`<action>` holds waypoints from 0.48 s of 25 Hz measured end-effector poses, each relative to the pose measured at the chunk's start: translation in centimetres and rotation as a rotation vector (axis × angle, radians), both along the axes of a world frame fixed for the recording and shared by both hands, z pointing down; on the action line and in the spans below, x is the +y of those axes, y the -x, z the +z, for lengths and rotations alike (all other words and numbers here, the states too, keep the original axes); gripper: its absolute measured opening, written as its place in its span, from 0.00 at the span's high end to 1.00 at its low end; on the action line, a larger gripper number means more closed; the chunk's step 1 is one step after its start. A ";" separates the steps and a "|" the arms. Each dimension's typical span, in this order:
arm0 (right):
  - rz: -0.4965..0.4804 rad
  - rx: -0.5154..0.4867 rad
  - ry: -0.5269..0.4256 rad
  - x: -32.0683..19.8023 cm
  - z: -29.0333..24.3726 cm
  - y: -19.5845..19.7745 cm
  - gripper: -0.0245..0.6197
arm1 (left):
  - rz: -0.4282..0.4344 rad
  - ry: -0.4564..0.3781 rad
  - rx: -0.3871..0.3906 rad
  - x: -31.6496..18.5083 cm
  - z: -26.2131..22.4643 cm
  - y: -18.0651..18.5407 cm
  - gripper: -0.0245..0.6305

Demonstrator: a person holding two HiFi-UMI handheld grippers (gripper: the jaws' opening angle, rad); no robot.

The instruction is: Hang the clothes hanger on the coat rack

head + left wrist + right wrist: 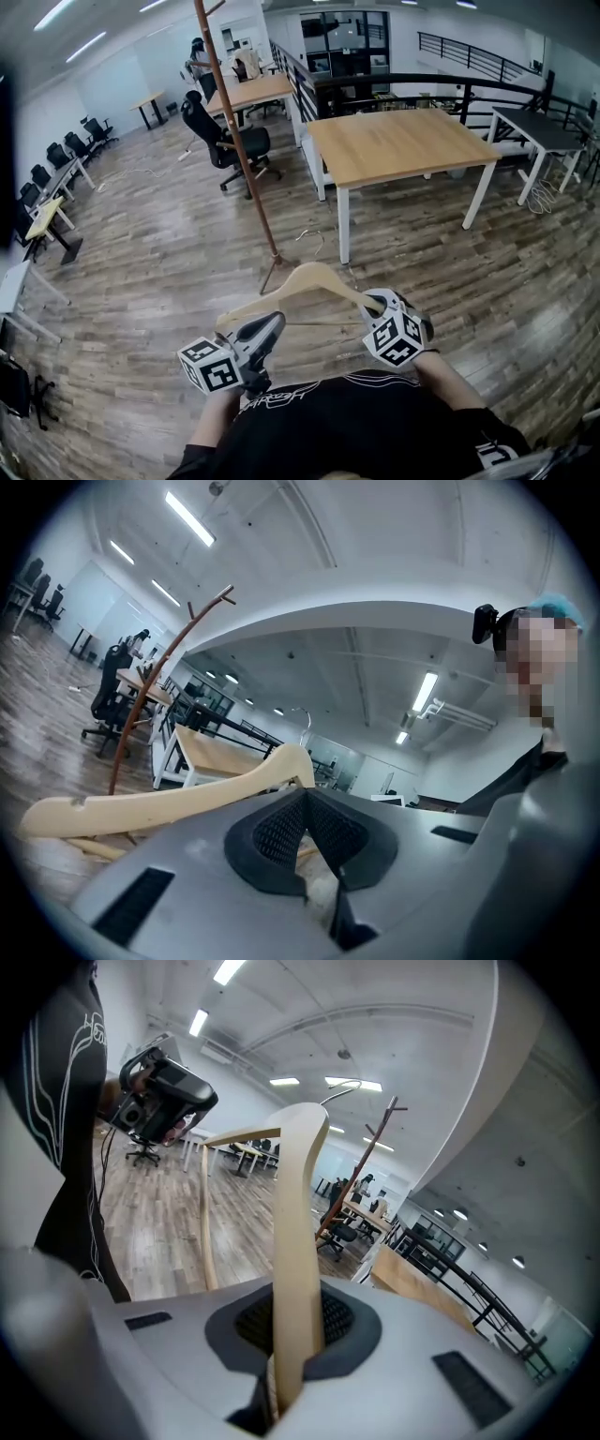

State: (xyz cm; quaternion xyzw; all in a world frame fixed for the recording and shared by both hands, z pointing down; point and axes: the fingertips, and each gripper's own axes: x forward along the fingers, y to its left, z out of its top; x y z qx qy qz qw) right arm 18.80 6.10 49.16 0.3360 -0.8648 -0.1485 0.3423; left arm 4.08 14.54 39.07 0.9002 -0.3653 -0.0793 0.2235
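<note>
The right gripper (292, 1335) is clamped on one shoulder of the wooden hanger (298, 1241), and the pale arm stands up between its pads with no gap on either side. The left gripper (305, 803) has its jaws drawn in until the tips meet. A thin sliver of the hanger's crossbar shows in the slot behind the tips, so it seems to be caught there, though I cannot tell how firmly it is pinched. The hanger's other shoulder (187, 794) runs just past those tips.

In the head view both grippers sit close to the person's chest, the left gripper (274, 323) under the hanger (272, 292) and the right gripper (380, 305) at its far end. The hanger is held roughly level, with its wire hook (317, 246) pointing away from the body.

The coat rack (239, 131) is a reddish-brown pole on splayed feet, standing ahead on the plank floor, near but apart from the hanger. A wooden table (403, 141) is to its right. The rack's branch pegs (216, 600) are high up (only the gripper views show them).

I judge this to be the carrying step, since the hook is not yet on any peg. The next move calls for lifting the hanger to peg height, turning the hook's open side toward a branch, and lowering it over that branch.
</note>
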 end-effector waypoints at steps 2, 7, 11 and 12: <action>0.003 -0.004 -0.013 -0.5 -0.4 -1.3 0.89 | 0.013 -0.008 -0.011 -0.6 -0.4 -1.5 0.95; 0.034 -0.016 -0.019 -2.2 0.1 -3.7 0.89 | 0.033 -0.035 -0.019 -1.9 -1.0 -3.6 0.95; 0.037 -0.025 0.001 -3.3 1.0 -3.6 0.89 | 0.013 -0.019 -0.008 -2.9 -0.5 -3.0 0.95; 0.035 -0.024 0.007 -3.7 1.2 -3.4 0.89 | 0.006 -0.013 -0.006 -3.2 -0.3 -2.7 0.95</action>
